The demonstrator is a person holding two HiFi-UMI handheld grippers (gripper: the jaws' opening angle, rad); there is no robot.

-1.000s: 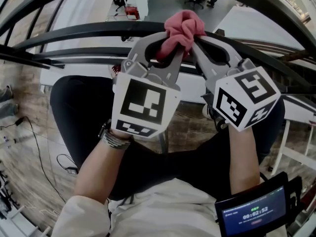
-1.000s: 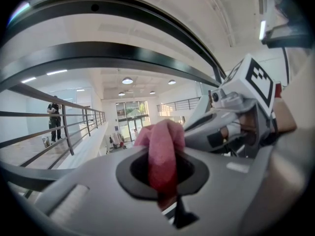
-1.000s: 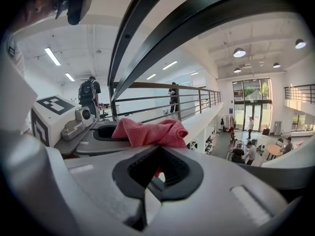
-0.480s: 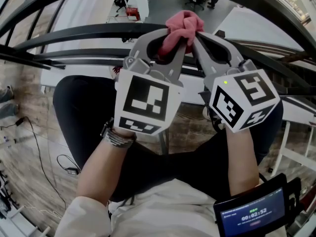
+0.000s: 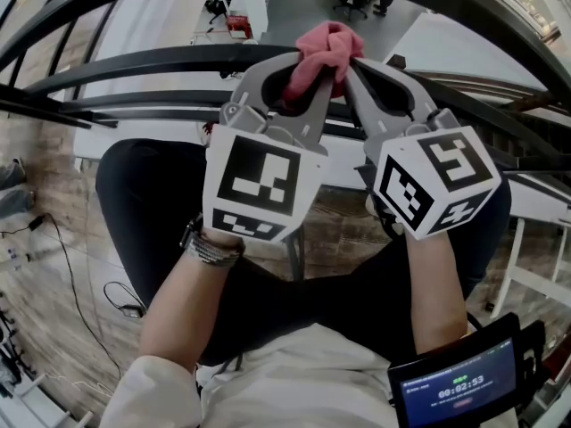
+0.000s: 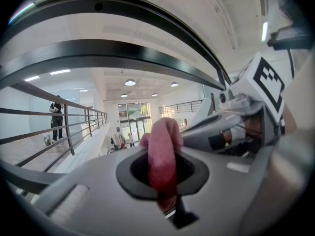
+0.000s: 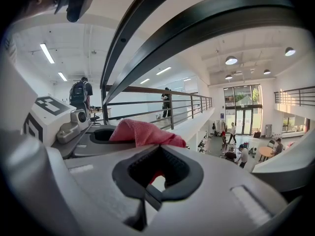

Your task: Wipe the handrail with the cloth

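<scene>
My left claw (image 5: 302, 69) is closed on the pink cloth (image 5: 328, 45). In the left gripper view a fold of the cloth (image 6: 162, 154) stands upright, pinched between the jaws. My right claw (image 5: 357, 68) is closed as well, and its tips meet the left claw's at the same bundle. In the right gripper view the cloth (image 7: 143, 132) lies over the jaw tips, and a red scrap shows in the gap behind them. So the cloth is held bunched between the two claws, raised in front of my body. Just beyond the bundle, a dark handrail (image 5: 143, 59) runs left to right across the head view. It passes ahead of both claws as a broad curved band (image 6: 123, 53) and sits higher in each gripper view. Whether the cloth touches the bar cannot be told. Both claws look equally near it. By my judgement the wipe calls for pressing the bundle forward onto the bar, then sliding sideways along its length.
</scene>
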